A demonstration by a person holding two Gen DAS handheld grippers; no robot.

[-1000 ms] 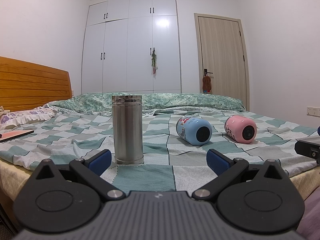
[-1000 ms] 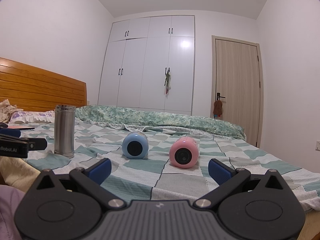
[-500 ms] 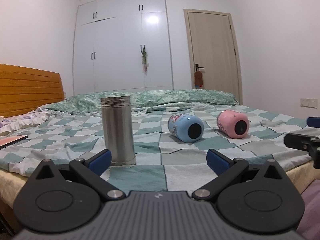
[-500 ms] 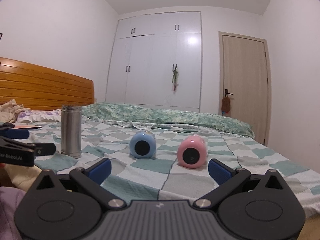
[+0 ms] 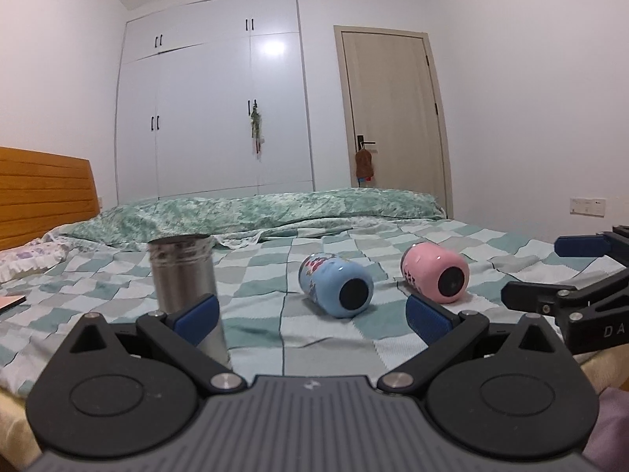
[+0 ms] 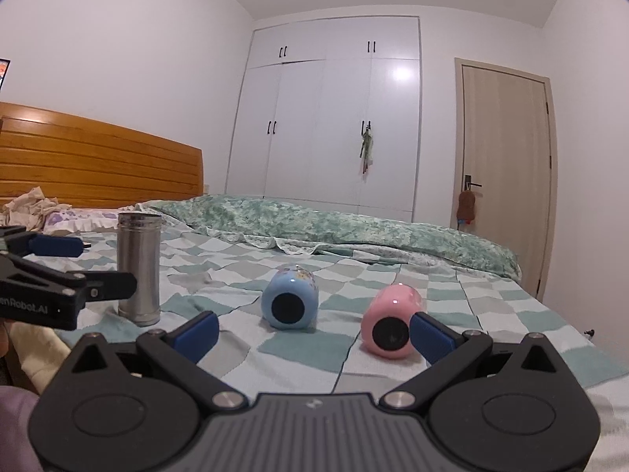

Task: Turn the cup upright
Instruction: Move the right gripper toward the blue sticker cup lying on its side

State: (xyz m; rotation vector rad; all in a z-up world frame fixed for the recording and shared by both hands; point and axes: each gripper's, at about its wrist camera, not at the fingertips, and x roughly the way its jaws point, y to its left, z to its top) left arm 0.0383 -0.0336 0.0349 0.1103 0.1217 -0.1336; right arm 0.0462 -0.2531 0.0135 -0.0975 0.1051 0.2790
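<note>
Since a second ago both tools have come lower and closer over the bed (image 6: 491, 326), and the left view has swung rightward, so the flask now sits partly behind the left tool's left finger.

The left tool (image 5: 310, 316) is spread wide and grips nothing; the right tool (image 6: 312, 332) is likewise spread wide and empty.

Taking the steel flask (image 6: 138, 267) as landmark: it stands upright at the near left edge of the bed. The blue cup (image 6: 290, 302) lies on its side to the right of the flask, its long axis running front to back, dark round end facing the tools. The pink cup (image 6: 391, 324) lies farther right of the flask, on its side the same way, dark end toward the tools.

In the right view the pink cup lies just beyond the right finger, partly overlapped by its pad (image 6: 430, 336); the blue cup lies ahead between the fingers. In the left view the blue cup (image 5: 336, 287) lies ahead between the fingers.
</note>
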